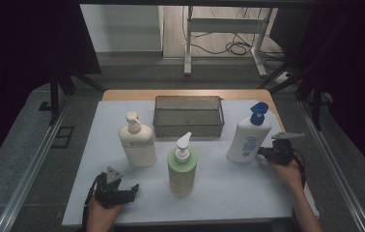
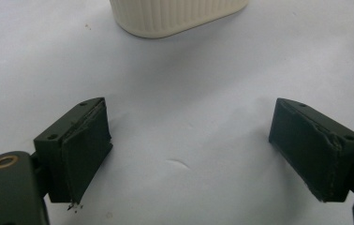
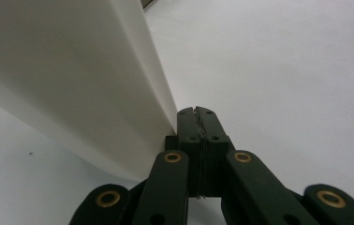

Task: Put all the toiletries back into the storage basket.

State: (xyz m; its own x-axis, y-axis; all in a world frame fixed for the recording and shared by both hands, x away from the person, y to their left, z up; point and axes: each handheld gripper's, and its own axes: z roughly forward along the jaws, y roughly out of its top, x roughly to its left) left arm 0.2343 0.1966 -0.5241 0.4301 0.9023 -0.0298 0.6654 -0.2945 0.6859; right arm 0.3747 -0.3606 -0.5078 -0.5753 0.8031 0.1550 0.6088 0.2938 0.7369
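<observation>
Three pump bottles stand on the white table cover: a cream bottle [image 1: 137, 141] at the left, a green bottle [image 1: 182, 166] in the middle, and a white bottle with a blue pump [image 1: 248, 135] at the right, tilted to the right. My right gripper [image 1: 262, 153] is shut with nothing between its jaws, its tips against the low right side of the white bottle [image 3: 72, 70]. In its own view the right gripper [image 3: 197, 112] shows both pads pressed together. My left gripper [image 1: 131, 189] rests near the front left, open and empty, below the cream bottle [image 2: 175, 16]. The left gripper [image 2: 189, 140] has bare cover between its jaws.
A grey wire mesh basket [image 1: 189, 116] sits at the back middle of the table, behind the bottles. The white cover [image 1: 229, 193] ends just in front of my hands. A metal frame and cables lie on the floor beyond the table.
</observation>
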